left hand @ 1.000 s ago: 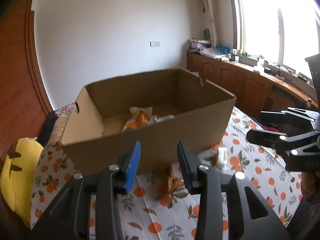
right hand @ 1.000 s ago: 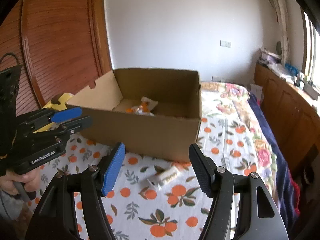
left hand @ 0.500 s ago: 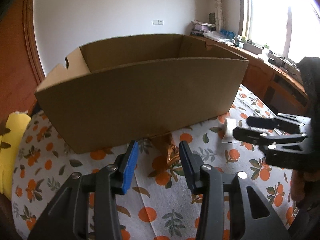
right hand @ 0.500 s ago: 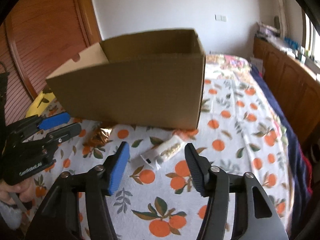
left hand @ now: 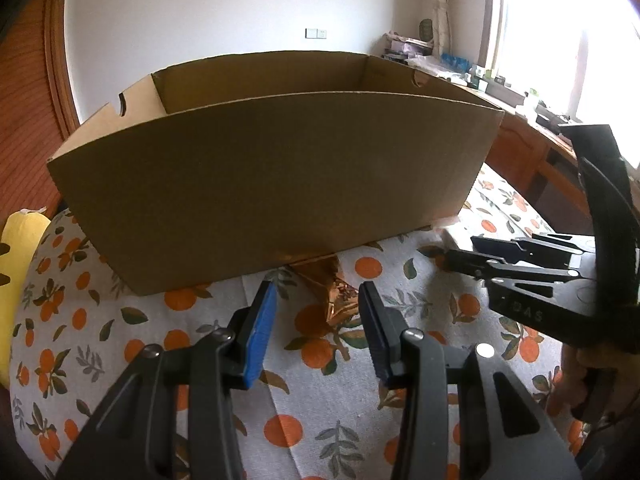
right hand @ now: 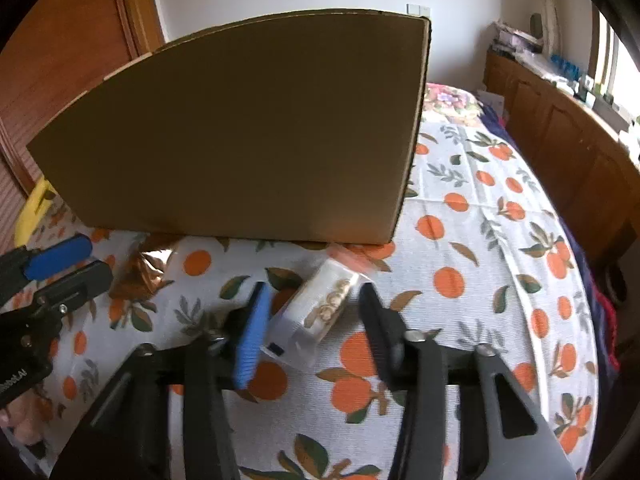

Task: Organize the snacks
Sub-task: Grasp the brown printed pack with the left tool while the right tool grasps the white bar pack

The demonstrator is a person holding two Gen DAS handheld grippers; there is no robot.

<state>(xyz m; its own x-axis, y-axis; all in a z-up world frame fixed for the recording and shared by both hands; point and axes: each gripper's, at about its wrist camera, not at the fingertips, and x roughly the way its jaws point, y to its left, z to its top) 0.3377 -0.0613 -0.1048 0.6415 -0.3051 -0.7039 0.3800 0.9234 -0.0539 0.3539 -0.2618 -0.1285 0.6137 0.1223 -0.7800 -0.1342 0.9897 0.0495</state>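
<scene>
Between the right gripper's (right hand: 312, 314) fingers lies a white pack (right hand: 316, 314), flat on the cloth (right hand: 472, 264) and slanted, its far end pointing toward the box (right hand: 248, 132). The jaws are closing around it. The blue pad (right hand: 252, 338) sits at the pack's left edge; a visible gap separates the black finger (right hand: 380, 332) from its right side, so the pack is not yet clamped. The frame is motion-blurred here, and left-side contact cannot be confirmed.

A gold wrapper (left hand: 336, 296) lies just ahead of the left gripper (left hand: 316, 324), between the lines of its two fingers and close to the tips. The far end of the wrapper reaches the foot of the box. The jaws are narrow, and neither pad touches the wrapper. In the right wrist view the wrapper (right hand: 140, 272) lies left of the pack, near the left gripper's tips.

The box is open-topped brown cardboard. It stands on the cloth directly behind both snacks, its near wall facing both cameras. From this low angle its interior is hidden.

The cloth is white with an orange-and-leaf print. A yellow cushion (left hand: 16, 264) lies at its left edge. Wooden cabinets (right hand: 560, 136) run along the right side under a window (left hand: 560, 32).
</scene>
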